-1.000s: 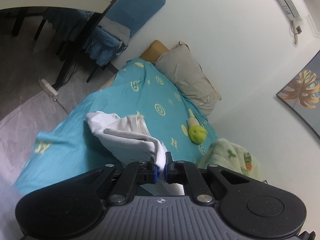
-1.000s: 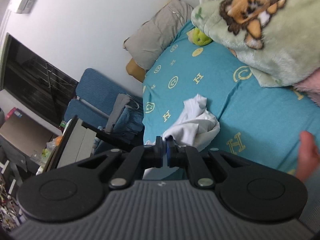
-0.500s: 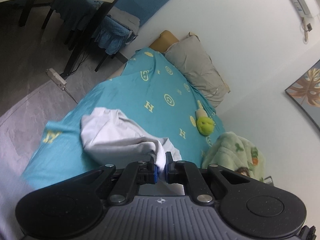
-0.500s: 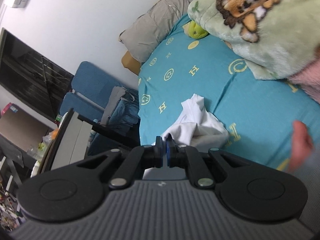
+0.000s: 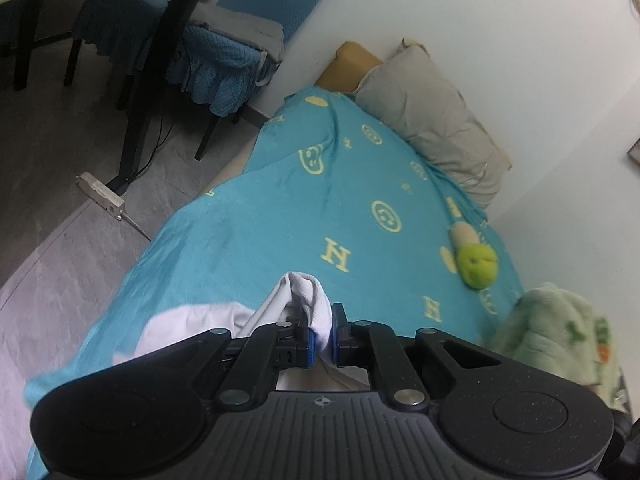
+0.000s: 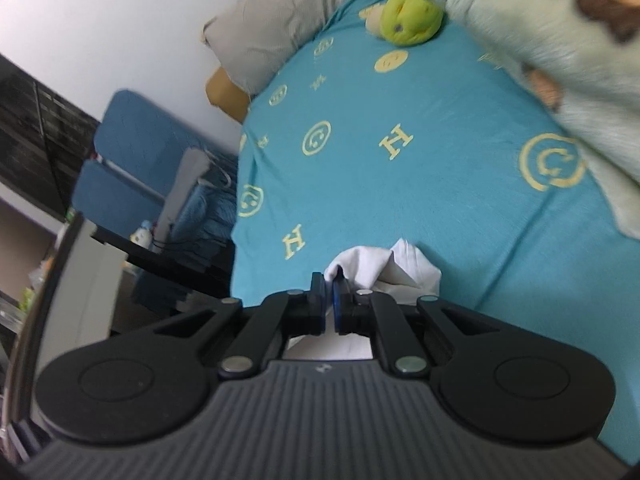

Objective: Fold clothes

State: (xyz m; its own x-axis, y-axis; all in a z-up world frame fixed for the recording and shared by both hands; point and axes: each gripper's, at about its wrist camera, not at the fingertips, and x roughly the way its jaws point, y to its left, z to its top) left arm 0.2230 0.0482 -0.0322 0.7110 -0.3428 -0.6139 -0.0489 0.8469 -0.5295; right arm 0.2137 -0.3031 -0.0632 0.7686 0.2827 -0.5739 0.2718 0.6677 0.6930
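Two tools are seen over a bed (image 5: 280, 216) spread with a teal sheet printed in yellow letters and smiley faces; the left tool (image 5: 321, 338) is closed on a bunched fold of a white garment (image 5: 308, 300), which is pinched between its blue pads and rises in a hump just ahead of them; more of the white cloth is spread on the sheet to the left of that tool, near the bed's edge. In the right wrist view, the right tool (image 6: 328, 310) is nearly closed, with only a narrow slit left between its fingers, and an edge of the same garment (image 6: 380, 268) appears to be caught at the tips; the rest of the cloth is heaped just beyond and to the right of them, on the sheet. A grey pillow (image 5: 436, 120) is laid at the head of the bed against the wall; a green plush toy (image 5: 476, 260) rests on the sheet near it; a pale green blanket (image 6: 540, 40) is piled along the far side. A blue chair (image 5: 224, 56) stands on the floor beside the bed.
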